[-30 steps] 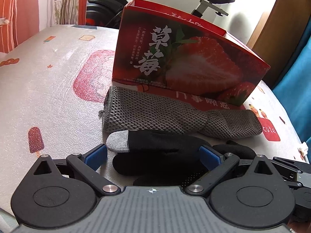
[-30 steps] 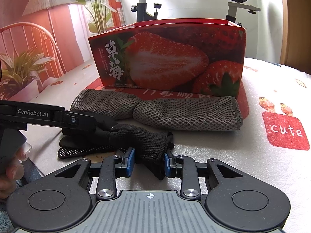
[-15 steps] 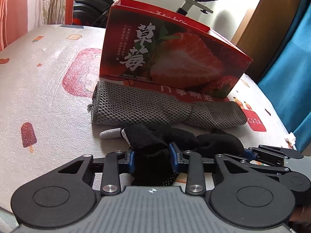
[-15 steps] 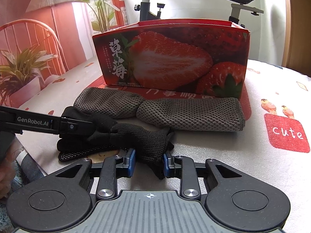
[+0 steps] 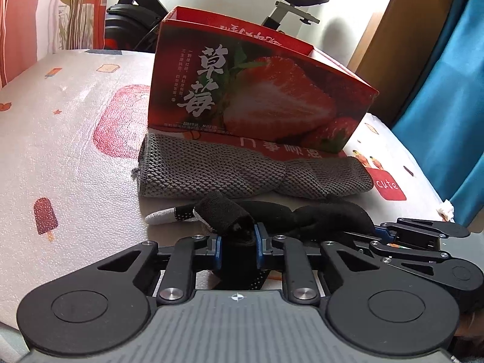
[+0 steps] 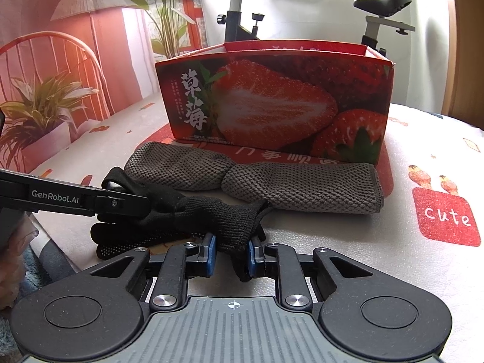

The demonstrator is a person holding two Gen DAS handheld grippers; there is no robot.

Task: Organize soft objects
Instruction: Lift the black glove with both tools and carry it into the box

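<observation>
1. I am clamping my left tongs (image 5: 237, 243) on the finger end of the black knit glove with dotted palm and grey fingertip (image 5: 272, 214), low in the centre of the left view; these jaws have just been closing, and cloth is bunched between the blue pads.
2. I am pinching the same glove's cuff end with my right tongs (image 6: 230, 255), lower centre of the right view; those jaws have also just been tightening on the fabric.
3. The glove is stretching between both tongs, just above the patterned white table cover (image 5: 75, 157); whether a second glove is lying underneath I cannot tell.
4. The grey waffle-knit cloth (image 6: 272, 181) is lying flat at mid-frame, just before the open red strawberry-printed cardboard box (image 6: 272, 103).
5. I am judging the job barely started: nothing soft shows inside the box, though its interior is mostly hidden. The glove and cloth both remain to be put away.
</observation>
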